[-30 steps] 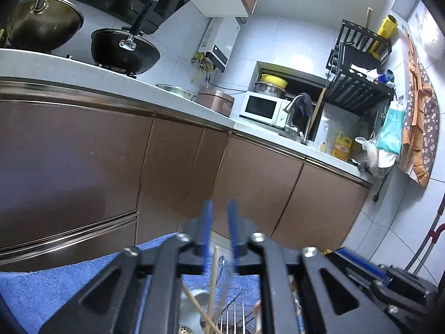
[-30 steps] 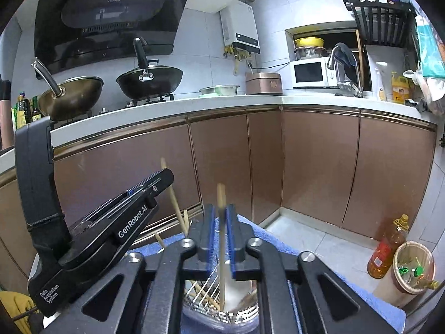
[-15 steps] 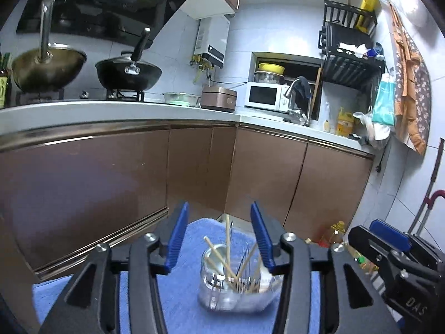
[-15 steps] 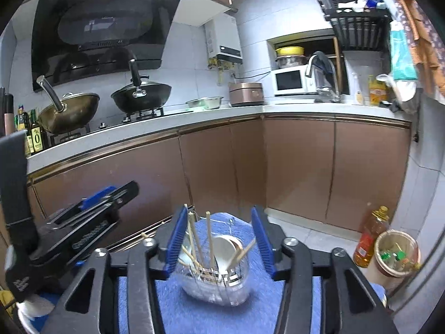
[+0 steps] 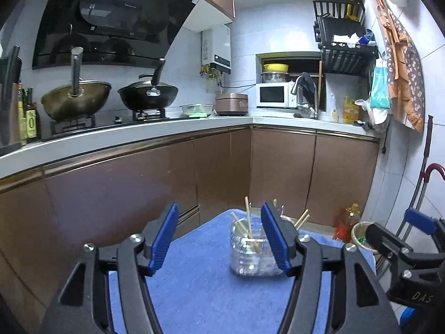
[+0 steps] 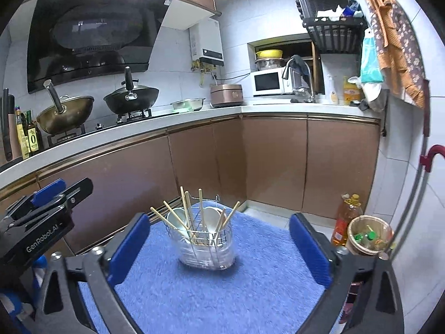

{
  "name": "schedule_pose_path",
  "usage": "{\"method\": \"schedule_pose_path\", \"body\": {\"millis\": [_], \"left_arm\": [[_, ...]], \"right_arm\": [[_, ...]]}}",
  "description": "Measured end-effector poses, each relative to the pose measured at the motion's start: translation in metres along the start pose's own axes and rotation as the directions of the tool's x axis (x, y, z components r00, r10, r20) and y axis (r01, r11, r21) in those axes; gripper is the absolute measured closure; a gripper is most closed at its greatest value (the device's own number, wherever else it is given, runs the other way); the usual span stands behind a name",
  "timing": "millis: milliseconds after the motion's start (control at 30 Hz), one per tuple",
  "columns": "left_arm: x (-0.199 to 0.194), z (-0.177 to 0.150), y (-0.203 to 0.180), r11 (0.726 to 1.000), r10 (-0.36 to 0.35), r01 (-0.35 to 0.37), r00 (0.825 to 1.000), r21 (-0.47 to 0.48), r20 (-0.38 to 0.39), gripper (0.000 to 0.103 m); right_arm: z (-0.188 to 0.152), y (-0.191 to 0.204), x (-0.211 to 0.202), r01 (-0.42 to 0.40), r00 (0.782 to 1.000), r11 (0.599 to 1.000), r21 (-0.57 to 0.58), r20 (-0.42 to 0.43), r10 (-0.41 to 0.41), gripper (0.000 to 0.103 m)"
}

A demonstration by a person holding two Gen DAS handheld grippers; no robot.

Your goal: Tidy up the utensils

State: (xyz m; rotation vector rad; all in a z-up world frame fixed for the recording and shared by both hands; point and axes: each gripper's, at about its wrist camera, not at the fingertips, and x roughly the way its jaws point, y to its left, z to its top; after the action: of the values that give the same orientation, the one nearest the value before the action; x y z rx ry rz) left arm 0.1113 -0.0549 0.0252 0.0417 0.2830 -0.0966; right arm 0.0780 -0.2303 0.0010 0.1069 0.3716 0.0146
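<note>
— Where's the left gripper [image 5: 219,239] right now?

— Out in front of the blue towel [image 5: 194,292], jaws spread wide; they have just been opening, and nothing sits between the blue pads [image 5: 164,236]. The utensil holder [image 5: 250,253] stands upright on the towel, beyond the fingertips and over toward the right-hand pad, which covers its right edge.

— And what's in the holder?

— From the right wrist view it's plainer: a clear tub with a wire basket inside [image 6: 207,243], wooden chopsticks [image 6: 185,208] fanning out of it and white spoons [image 6: 178,218] leaning among them. A thin metal piece pokes up at the back, but I can't make out what it is.

— The right gripper [image 6: 219,245]?

— Spread as wide as I've seen it, also just been opening, empty. The holder sits between the lines of its two fingers but farther out than the tips, touching neither.

— Do the two grippers meet?

— No. The left one's black body shows at the left edge of the right wrist view, cut off by the frame; the right one shows at the far right of the left wrist view, only partly.

— Anything past the towel?

— Brown cabinets [image 6: 272,167], and on the floor at the right an oil bottle [image 6: 345,222] beside a small bin [image 6: 368,235]. What's inside the bin is too small to tell.
</note>
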Motion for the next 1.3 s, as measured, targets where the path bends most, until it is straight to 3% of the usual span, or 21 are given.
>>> {"method": "schedule_pose_path", "body": {"millis": [233,600,867,1300], "left_arm": [[-0.037,-0.009,0.002,0.997,0.065,-0.064,0.998,0.042,-0.011,0.033],[-0.083,-0.027,-0.003,0.987,0.119,-0.117,0.993,0.114,-0.011,0.033],[-0.104,-0.042,-0.002,0.985,0.117,-0.113,0.993,0.134,-0.024,0.033],[-0.144,-0.043,0.002,0.979,0.147,-0.151,0.988,0.140,0.039,0.033]], "right_arm": [[-0.012,0.000,-0.031,0.041,0.999,0.999,-0.002,-0.012,-0.041,0.000],[-0.038,0.001,-0.069,0.124,0.991,0.992,-0.022,-0.038,-0.125,0.000],[-0.052,0.001,-0.091,0.147,0.987,0.989,-0.022,-0.060,-0.148,0.000],[-0.049,0.008,-0.132,0.134,0.991,0.991,-0.017,0.013,-0.134,0.000]]}}
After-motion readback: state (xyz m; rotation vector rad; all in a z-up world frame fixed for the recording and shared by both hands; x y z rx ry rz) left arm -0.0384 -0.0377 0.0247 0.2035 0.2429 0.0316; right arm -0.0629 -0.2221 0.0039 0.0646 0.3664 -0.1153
